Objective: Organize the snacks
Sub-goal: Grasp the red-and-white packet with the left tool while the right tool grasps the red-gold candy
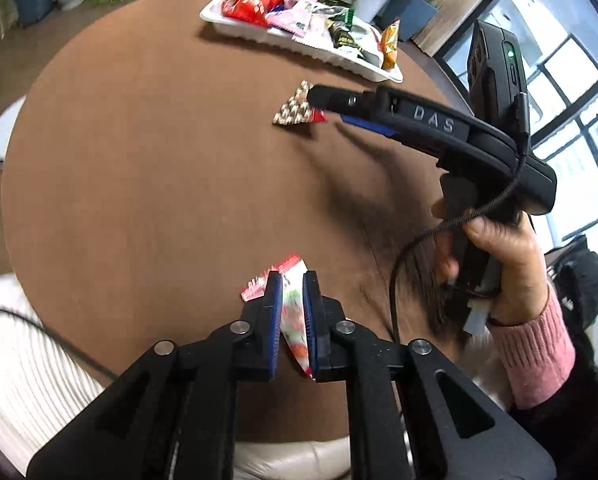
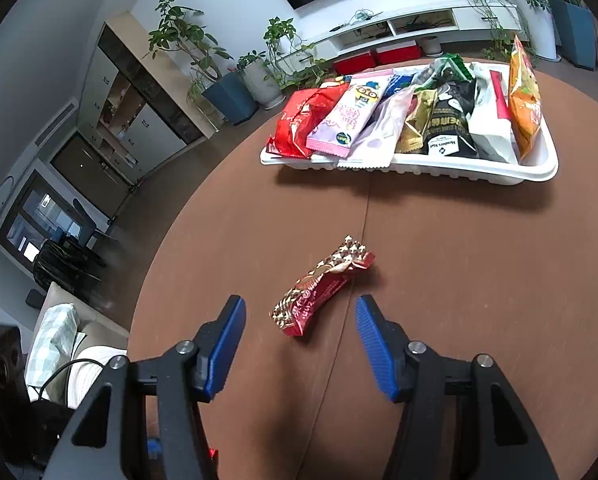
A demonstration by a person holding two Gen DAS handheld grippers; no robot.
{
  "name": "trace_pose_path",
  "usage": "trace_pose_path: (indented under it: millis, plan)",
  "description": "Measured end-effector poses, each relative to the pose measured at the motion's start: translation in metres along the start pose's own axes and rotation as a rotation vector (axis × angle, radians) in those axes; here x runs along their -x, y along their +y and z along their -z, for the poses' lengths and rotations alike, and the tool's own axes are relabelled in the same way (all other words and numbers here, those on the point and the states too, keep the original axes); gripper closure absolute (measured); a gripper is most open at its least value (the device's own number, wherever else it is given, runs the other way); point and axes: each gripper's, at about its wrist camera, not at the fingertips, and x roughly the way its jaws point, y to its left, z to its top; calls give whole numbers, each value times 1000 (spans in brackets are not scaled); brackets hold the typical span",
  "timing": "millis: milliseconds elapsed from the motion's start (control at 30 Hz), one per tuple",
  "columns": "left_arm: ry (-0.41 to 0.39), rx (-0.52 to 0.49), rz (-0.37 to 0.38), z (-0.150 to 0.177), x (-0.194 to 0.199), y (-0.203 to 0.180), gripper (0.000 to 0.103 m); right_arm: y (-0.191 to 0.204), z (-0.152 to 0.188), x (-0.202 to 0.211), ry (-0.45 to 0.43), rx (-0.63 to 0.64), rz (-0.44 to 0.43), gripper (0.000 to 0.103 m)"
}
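Left wrist: snack packet half hidden between left claw pads

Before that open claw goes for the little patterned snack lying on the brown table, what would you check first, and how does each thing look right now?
1. Right gripper open wide enough for the packet: ok.
2. Red and brown patterned snack packet lying flat and alone on the round brown table, ahead between the fingers: ok.
3. Fingers already down around the packet: not ok, they stand short of it.
4. Left gripper shut on its red and white wrapper: ok.
5. Free space in the white plastic tray of snacks: cannot tell, it looks crowded.
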Motion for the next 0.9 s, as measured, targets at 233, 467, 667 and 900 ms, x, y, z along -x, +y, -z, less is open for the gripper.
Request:
trace_pose_path:
  millis: [233,467,667,900]
  plan:
    - [15,50,22,23,-5,-7,92,3,5,-2,-4,11,6,41]
    - [17,65,-17,24,-2,-16,91,6,5,-2,-1,20,5,41]
    - [70,62,-29,30,-9,-11,89,7,3,-3,-2,22,6,40]
    - [45,44,-15,28,-12,-9,85,8,3,-5,3,21,-1,37]
